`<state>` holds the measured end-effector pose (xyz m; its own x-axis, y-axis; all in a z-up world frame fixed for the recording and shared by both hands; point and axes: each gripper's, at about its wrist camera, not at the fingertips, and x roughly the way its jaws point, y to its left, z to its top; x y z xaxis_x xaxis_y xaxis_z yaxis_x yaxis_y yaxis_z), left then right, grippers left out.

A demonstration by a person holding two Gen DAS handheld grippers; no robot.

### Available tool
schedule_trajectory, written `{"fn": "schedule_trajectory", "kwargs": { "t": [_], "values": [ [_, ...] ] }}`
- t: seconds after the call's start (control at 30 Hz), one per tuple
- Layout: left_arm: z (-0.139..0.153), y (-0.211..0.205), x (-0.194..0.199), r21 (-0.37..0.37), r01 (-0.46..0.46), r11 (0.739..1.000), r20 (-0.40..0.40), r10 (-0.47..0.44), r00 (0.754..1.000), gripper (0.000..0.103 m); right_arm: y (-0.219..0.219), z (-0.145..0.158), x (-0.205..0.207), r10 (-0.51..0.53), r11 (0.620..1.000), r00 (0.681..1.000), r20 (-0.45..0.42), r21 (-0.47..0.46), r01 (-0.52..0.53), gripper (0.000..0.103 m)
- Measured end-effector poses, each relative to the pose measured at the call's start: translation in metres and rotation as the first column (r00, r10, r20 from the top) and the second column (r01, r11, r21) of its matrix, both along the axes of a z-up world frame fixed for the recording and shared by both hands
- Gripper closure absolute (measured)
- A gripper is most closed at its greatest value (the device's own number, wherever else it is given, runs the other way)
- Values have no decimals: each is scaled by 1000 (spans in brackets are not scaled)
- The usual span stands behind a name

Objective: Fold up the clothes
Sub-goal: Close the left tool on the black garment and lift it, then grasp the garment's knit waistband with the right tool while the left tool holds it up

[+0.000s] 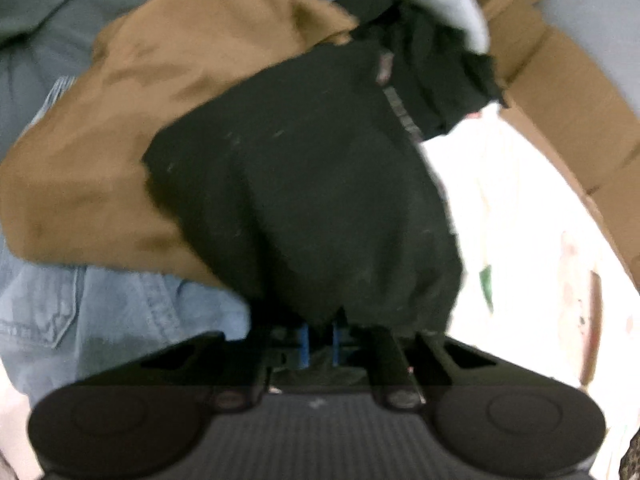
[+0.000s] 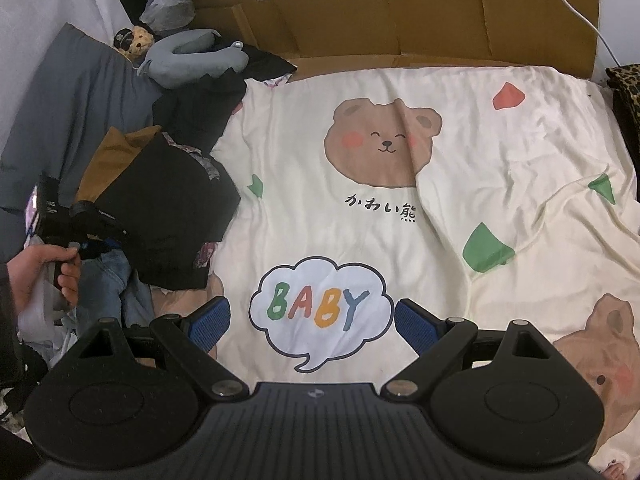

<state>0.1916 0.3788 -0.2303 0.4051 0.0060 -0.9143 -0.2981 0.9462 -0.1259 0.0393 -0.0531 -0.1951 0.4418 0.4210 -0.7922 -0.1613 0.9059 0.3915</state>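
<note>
Left gripper (image 1: 320, 334) jaws pinched on black garment (image 1: 312, 200).

Bed cover: cream sheet (image 2: 460, 208) printed with bears and "BABY".
Backing: cardboard (image 2: 400, 28) stood along the far edge.
Far left: teddy bear (image 2: 138, 42) beside grey neck pillow (image 2: 192, 58).

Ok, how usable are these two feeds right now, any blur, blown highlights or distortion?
Left wrist view: motion-blurred throughout, the black garment soft, the cream bedsheet on its right blown out to white. Right wrist view: sharp and evenly lit, bear print and lettering readable, fisheye bending the cardboard edge along the top.
</note>
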Motion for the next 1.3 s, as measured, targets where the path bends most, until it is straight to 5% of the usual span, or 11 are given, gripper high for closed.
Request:
{"fn": "schedule_trajectory", "kwargs": {
  "t": [0.43,0.8,1.3],
  "values": [
    [112,-48,-36,-91,243,966,205,-221,953,97,11,22,5,32,998,997,66,47,-35,11],
    [194,-108,-65,-123,449,885,314,-395,863,97,22,50,14,83,994,988,134,66,-92,13],
    [289,-183,-80,-177,649,740,496,-503,708,97,-16,97,22,163,983,959,230,-121,-138,25]
  ]
}}
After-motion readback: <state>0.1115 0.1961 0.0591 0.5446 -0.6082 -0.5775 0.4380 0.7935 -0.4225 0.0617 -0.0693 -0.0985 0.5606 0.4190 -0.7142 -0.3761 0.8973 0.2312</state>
